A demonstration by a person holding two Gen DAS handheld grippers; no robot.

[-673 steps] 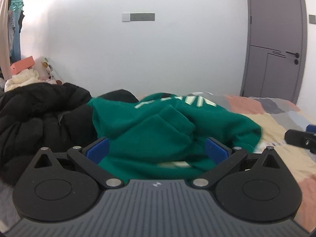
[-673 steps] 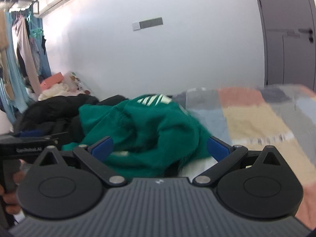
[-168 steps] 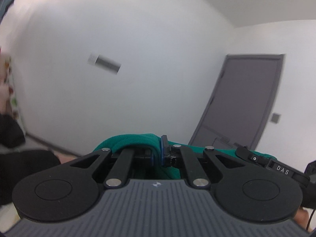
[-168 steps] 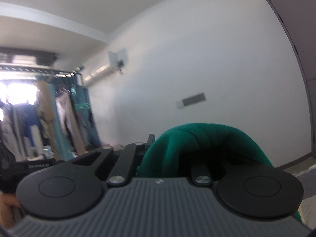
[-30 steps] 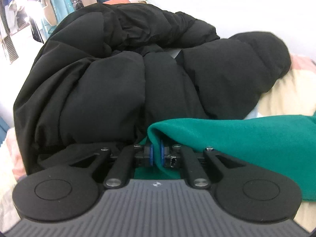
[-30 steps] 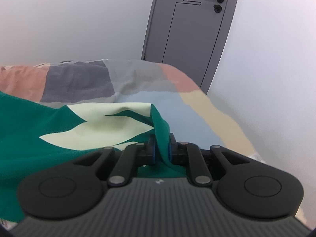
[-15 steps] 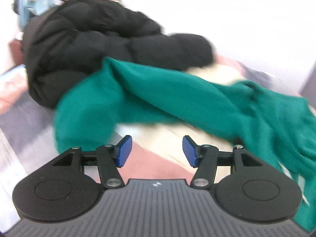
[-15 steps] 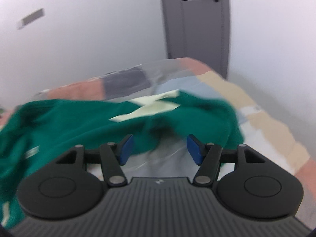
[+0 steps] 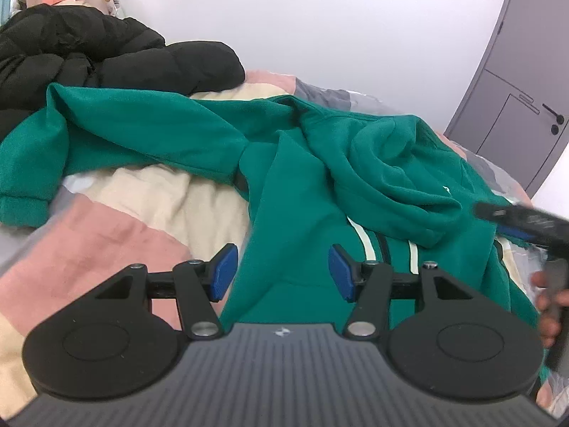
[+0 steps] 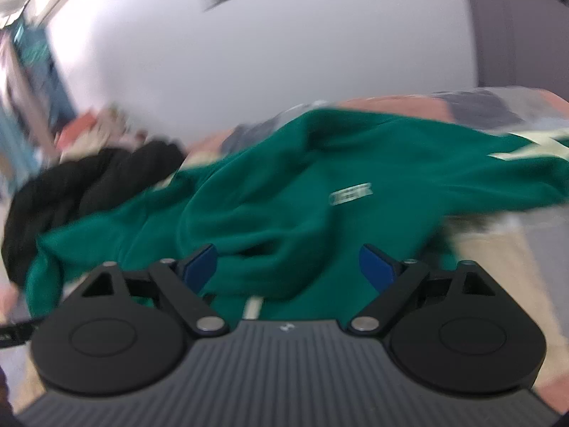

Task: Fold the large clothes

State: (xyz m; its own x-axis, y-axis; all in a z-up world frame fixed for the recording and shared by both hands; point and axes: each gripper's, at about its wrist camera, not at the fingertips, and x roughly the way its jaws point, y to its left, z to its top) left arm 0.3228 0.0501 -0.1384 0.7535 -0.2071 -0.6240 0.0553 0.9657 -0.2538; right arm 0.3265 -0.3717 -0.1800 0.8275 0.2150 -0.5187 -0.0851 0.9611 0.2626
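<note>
Both the left gripper and right gripper hover spread above the green hoodie, holding nothing.

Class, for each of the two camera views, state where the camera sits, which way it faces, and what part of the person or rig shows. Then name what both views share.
Left wrist: sits on the left gripper, jaws open, facing across the bed at the green hoodie, black jacket and door; the right gripper and hand show at the right edge.
Right wrist: sits on the right gripper, jaws open, facing the green hoodie, blurred.
Shared: the green hoodie, black jacket and bed.
</note>
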